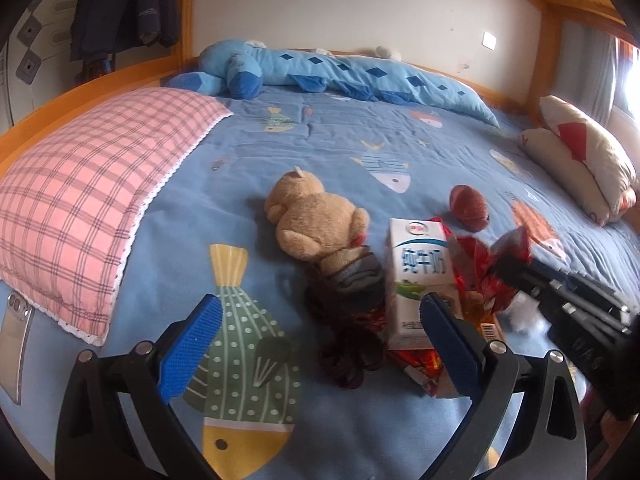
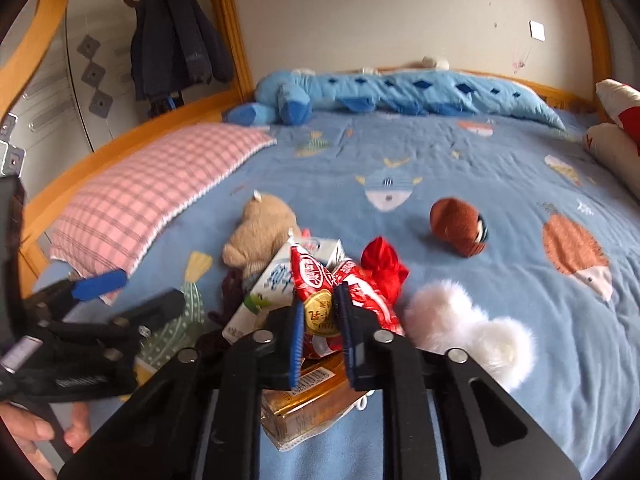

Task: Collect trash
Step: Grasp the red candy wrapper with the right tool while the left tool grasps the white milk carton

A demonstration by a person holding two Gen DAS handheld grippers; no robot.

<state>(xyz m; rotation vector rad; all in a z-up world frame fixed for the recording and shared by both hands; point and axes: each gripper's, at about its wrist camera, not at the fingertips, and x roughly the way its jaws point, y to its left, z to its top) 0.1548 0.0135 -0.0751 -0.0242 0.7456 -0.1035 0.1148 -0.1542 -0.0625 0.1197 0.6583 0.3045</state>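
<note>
A white milk carton (image 1: 420,276) lies on the blue bed cover beside red snack wrappers (image 1: 476,264). My left gripper (image 1: 320,332) is open, low over the cover, its right finger next to the carton. My right gripper (image 2: 318,312) is shut on a red snack wrapper (image 2: 320,280) with a gold seal, held above a yellow packet (image 2: 308,404). The carton (image 2: 272,284) lies just left of it, and a crumpled red wrapper (image 2: 384,268) lies just beyond. The right gripper also shows in the left wrist view (image 1: 508,268).
A tan teddy bear (image 1: 316,216), dark knitted cloth (image 1: 348,344), a brown plush ball (image 2: 460,226) and a white fluffy toy (image 2: 472,332) lie on the bed. A pink checked pillow (image 1: 92,204) and a phone (image 1: 16,344) are at left. A blue plush (image 2: 400,92) lies along the wall.
</note>
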